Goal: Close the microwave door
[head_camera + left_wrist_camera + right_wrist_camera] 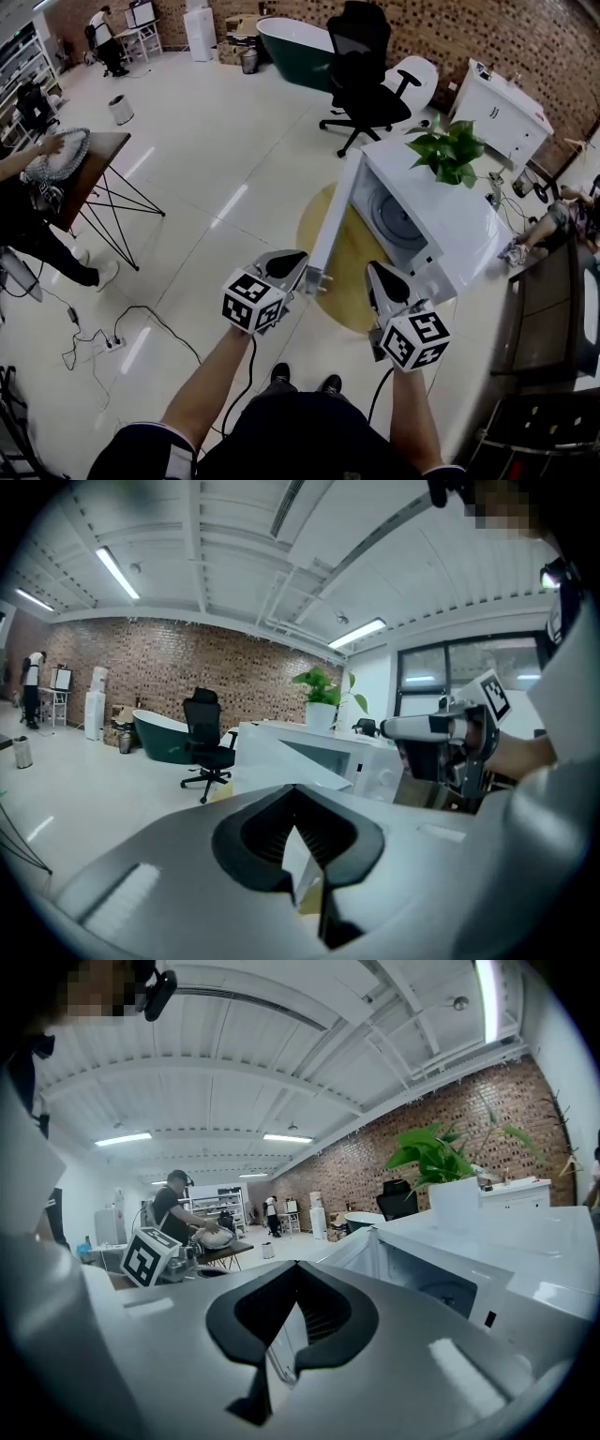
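- The microwave (459,225) sits right of centre in the head view, with a potted plant (448,150) on its top towards the upper right.
- Its door (330,220) stands wide open, swung out towards me, so I see its thin edge running down to the middle of the frame.
- My left gripper (298,265) is at lower centre, its tip just beside the door's bottom free corner; I cannot tell whether it touches.
- In the left gripper view its jaws are drawn together, the tips meeting (323,902), and I see nothing pinched between them. The white door (281,761) shows beyond them at centre.
- My right gripper (375,272) is at lower centre-right, in front of the open cavity and apart from the door.
- In the right gripper view its jaws are likewise closed tip to tip (258,1387), gripping nothing. The open oven (450,1283) lies at right.
- A round yellow rug (347,281) shows on the floor below the door.
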`<state>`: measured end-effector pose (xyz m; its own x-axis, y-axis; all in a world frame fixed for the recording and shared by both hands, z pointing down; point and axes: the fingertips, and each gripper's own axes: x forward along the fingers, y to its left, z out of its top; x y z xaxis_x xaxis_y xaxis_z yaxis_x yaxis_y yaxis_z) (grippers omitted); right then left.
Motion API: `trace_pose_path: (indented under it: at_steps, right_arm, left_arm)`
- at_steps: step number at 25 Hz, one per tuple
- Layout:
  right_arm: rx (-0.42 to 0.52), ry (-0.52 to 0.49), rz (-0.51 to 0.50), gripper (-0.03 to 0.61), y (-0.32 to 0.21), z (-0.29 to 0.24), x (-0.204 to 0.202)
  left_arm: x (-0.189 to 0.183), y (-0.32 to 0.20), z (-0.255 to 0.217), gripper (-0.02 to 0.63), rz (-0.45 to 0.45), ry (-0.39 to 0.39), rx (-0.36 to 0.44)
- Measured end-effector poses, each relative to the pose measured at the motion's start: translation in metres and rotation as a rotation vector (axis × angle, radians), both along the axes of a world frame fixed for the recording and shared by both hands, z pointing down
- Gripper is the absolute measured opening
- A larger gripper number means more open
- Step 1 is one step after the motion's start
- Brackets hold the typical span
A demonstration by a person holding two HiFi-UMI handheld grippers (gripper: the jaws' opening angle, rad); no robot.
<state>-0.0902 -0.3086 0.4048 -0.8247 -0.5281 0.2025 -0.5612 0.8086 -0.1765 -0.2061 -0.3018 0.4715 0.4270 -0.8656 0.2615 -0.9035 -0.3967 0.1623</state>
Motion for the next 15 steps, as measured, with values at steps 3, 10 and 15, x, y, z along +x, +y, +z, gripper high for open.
trace_pose_path:
  at_steps: [3,10,15]
  right_arm:
    - [0.001,0.001,0.028,0.0,-0.001,0.0,0.014]
    - [0.01,0.004,0.112,0.0,-0.006,-0.003,0.056]
    - [0.012,0.008,0.169,0.0,-0.009,-0.003,0.089]
  left_arm:
    - [0.015,-0.003,0.001,0.01,0.03,0.005,-0.001]
    - [0.059,-0.017,0.001,0.01,0.108,0.008,-0.001]
    - [0.093,-0.029,0.0,0.009,0.162,0.006,0.002]
